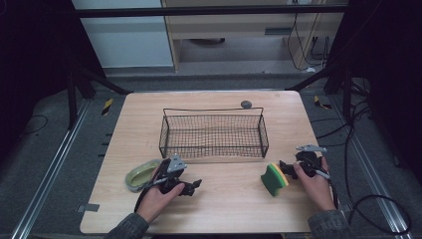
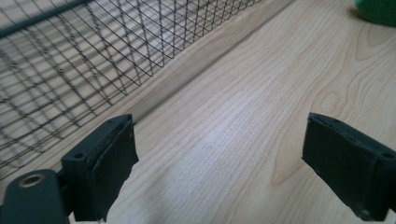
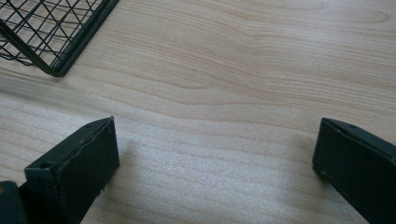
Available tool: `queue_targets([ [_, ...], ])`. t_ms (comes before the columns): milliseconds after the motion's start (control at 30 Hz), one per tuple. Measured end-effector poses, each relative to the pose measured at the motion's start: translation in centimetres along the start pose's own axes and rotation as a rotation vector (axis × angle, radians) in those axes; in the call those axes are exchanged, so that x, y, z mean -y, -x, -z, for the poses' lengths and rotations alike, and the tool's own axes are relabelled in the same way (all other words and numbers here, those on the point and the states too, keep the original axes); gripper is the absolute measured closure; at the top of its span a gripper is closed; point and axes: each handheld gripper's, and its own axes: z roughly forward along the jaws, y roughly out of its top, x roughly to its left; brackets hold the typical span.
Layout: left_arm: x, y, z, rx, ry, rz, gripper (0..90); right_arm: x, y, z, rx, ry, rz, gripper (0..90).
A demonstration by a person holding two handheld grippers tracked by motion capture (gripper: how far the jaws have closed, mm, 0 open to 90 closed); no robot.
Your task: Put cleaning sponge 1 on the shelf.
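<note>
— How are the two claws seen on the table?

— The left claw (image 1: 195, 185) is held low over the wood, its jaws spread wide and nothing caught between them; bare table (image 2: 243, 121) is seen through the gap in the left gripper view. The right claw (image 1: 284, 166) is likewise released, jaws wide apart over plain wood in the right gripper view.

— And the things nearest them?

— A green and yellow sponge (image 1: 274, 179) is stood on edge just beside the right claw's tips, on the table's right side; whether it is touched cannot be told from above. A green edge of the sponge (image 2: 379, 10) is glimpsed at the far corner of the left gripper view. A pale green dish (image 1: 141, 174) is set just behind the left hand (image 1: 158, 196), near the table's left front.

— What lies beyond?

— A black wire basket (image 1: 213, 133) is placed at the table's middle, beyond both claws. Its mesh wall (image 2: 93, 60) is seen close along the left claw's side, and one corner (image 3: 51, 35) is caught in the right gripper view. A small grey disc (image 1: 246, 104) is seen at the far edge.
</note>
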Motion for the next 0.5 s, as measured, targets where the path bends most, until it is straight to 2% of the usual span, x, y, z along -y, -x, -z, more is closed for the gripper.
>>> queue_targets([
  [167,-0.5,-1.0,1.9,-0.041,0.017,-0.003,5.1,0.0,0.0,0.0,-0.001,0.000,0.003,0.6],
  [300,-1.0,-1.5,3.4,-0.090,0.037,-0.020,4.6,0.0,0.0,0.0,-0.001,0.000,0.003,0.6],
  [433,-1.0,-2.3,4.6,-0.122,0.029,-0.032,3.8,0.0,0.0,0.0,0.002,-0.001,0.000,0.7],
  [500,-0.9,-2.9,5.1,-0.120,0.027,-0.039,3.4,0.0,-0.1,0.0,0.005,-0.001,-0.004,0.7],
])
